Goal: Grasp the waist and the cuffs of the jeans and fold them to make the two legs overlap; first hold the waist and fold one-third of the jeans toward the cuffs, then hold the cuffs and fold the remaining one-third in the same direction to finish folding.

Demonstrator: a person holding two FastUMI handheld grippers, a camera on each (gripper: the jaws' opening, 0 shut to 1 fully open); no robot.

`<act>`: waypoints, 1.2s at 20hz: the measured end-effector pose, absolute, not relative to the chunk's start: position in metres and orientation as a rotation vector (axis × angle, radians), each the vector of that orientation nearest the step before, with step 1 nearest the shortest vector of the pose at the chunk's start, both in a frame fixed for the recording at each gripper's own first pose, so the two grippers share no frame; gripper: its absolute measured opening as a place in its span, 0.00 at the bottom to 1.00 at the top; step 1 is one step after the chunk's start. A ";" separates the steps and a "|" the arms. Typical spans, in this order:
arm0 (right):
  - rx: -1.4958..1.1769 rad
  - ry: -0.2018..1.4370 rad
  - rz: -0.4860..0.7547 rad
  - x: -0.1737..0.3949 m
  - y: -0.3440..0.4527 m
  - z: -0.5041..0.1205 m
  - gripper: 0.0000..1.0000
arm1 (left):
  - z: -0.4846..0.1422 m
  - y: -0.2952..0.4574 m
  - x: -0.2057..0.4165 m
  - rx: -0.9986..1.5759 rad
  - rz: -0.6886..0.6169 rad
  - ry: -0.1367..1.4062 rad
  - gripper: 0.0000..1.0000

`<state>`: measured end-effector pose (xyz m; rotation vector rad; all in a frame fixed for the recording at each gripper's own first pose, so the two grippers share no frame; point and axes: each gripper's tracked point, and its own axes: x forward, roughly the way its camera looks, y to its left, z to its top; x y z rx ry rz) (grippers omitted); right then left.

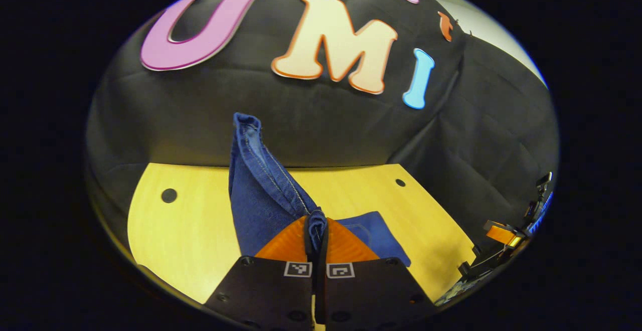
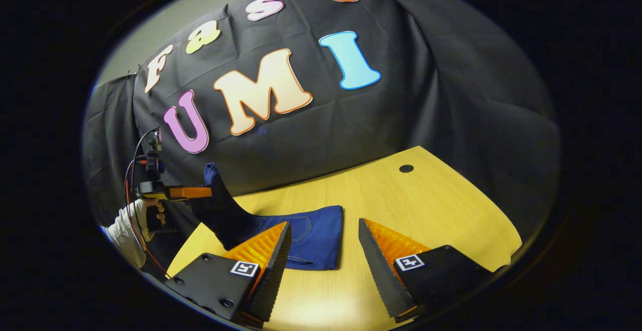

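Observation:
The blue jeans (image 1: pixel 261 195) are lifted at one end: my left gripper (image 1: pixel 316 230) is shut on a hemmed edge of the denim, which stands up in a peak above the yellow table (image 1: pixel 190 220). In the right gripper view the jeans (image 2: pixel 313 235) lie partly folded flat on the table (image 2: pixel 401 200), rising at the left toward the left gripper (image 2: pixel 200 192), held by a hand in a white sleeve. My right gripper (image 2: pixel 323 251) hovers open just in front of the flat part, with nothing between its fingers.
The black cloth wall (image 2: pixel 311 135) closes off the table's far side. Round holes (image 2: pixel 406 168) mark the tabletop near its far edge. The right gripper (image 1: pixel 506 238) sits at the far right of the left gripper view.

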<state>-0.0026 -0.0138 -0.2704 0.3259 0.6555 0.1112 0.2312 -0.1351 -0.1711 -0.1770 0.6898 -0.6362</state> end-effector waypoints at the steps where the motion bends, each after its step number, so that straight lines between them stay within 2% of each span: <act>1: 0.323 0.654 0.106 -0.006 -0.022 -0.269 0.83 | -0.177 -0.150 0.227 -0.160 -0.650 0.698 0.00; 7: 0.287 0.666 0.085 -0.033 -0.069 -0.268 0.83 | -0.233 -0.235 0.201 -0.083 -0.681 0.775 0.00; 8: 0.289 0.671 0.080 -0.038 -0.078 -0.268 0.75 | -0.244 -0.244 0.199 -0.062 -0.673 0.776 0.00; 9: 0.297 0.673 0.082 -0.040 -0.085 -0.266 0.83 | -0.257 -0.251 0.195 -0.039 -0.651 0.789 0.00; 10: 0.305 0.673 0.090 -0.042 -0.088 -0.264 0.83 | -0.260 -0.258 0.188 -0.039 -0.639 0.791 0.00; 11: 0.307 0.668 0.103 -0.041 -0.089 -0.260 0.83 | -0.258 -0.266 0.180 -0.057 -0.633 0.779 0.07; 13: 0.292 0.639 0.138 -0.035 -0.084 -0.250 0.86 | -0.229 -0.277 0.170 -0.114 -0.613 0.664 0.69; 14: 0.284 0.604 0.162 -0.029 -0.076 -0.242 0.97 | -0.206 -0.273 0.170 -0.122 -0.581 0.578 1.00; 16: 0.258 0.529 0.215 -0.020 -0.056 -0.218 1.00 | -0.146 -0.256 0.160 -0.119 -0.529 0.429 0.95; 21: 0.217 0.270 0.290 -0.008 0.001 -0.133 0.98 | -0.020 -0.173 0.104 -0.014 -0.367 0.105 0.96; 24: 0.224 0.154 0.307 -0.018 0.036 -0.092 0.98 | 0.015 -0.134 0.062 0.005 -0.320 0.027 0.94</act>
